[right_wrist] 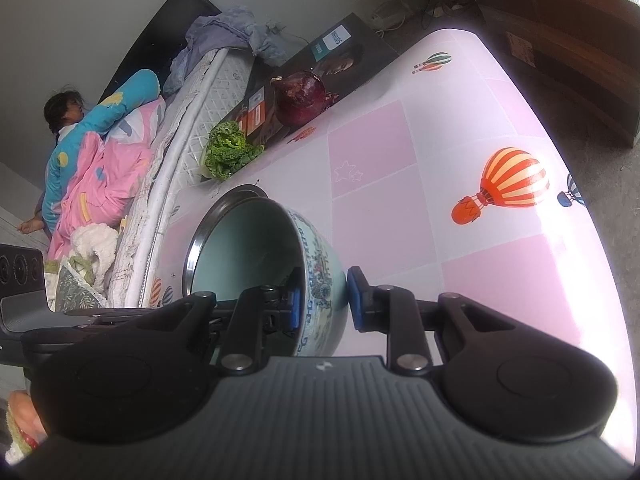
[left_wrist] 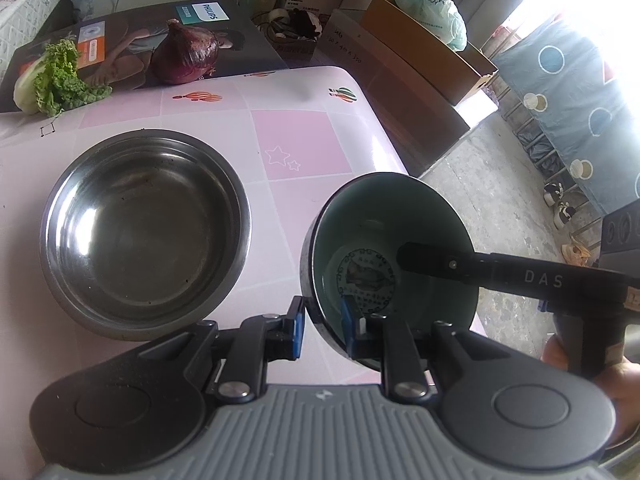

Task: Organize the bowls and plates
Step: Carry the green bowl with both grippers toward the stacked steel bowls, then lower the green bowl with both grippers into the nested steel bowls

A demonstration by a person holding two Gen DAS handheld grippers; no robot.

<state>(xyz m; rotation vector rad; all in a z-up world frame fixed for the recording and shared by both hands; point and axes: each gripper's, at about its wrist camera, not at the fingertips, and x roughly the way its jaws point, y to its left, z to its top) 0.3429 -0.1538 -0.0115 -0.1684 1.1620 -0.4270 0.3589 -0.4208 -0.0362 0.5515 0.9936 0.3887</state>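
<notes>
Holding centre stage on the pink checked table (left_wrist: 304, 144) is the steel bowl (left_wrist: 144, 236), wide, empty and sitting flat, the biggest of the tableware here. Just to its right, the patterned ceramic bowl (left_wrist: 394, 264) is tilted on its side, clear of the tabletop by the look of it, out by the table's edge, its pale green inside facing the left camera. Both tools are on it: the left gripper (left_wrist: 322, 326) has its jaws narrow, pinching the near rim with one blue pad outside and one inside. The right gripper (right_wrist: 325, 300) is clamped narrow on the opposite wall, one finger inside the bowl and the other against the painted outside.

My read: this is the carry step, a two-handed lift of the ceramic bowl, most likely headed for the steel one. The next move calls for both hands travelling together, levelling the bowl, then lowering it centred into the bigger bowl before either grip lets go.

Count: two bowls, one steel and one ceramic. No plates visible. At the table's far side, one red onion (left_wrist: 186, 54), one leafy green (left_wrist: 54, 78), one printed box (left_wrist: 132, 40).
</notes>
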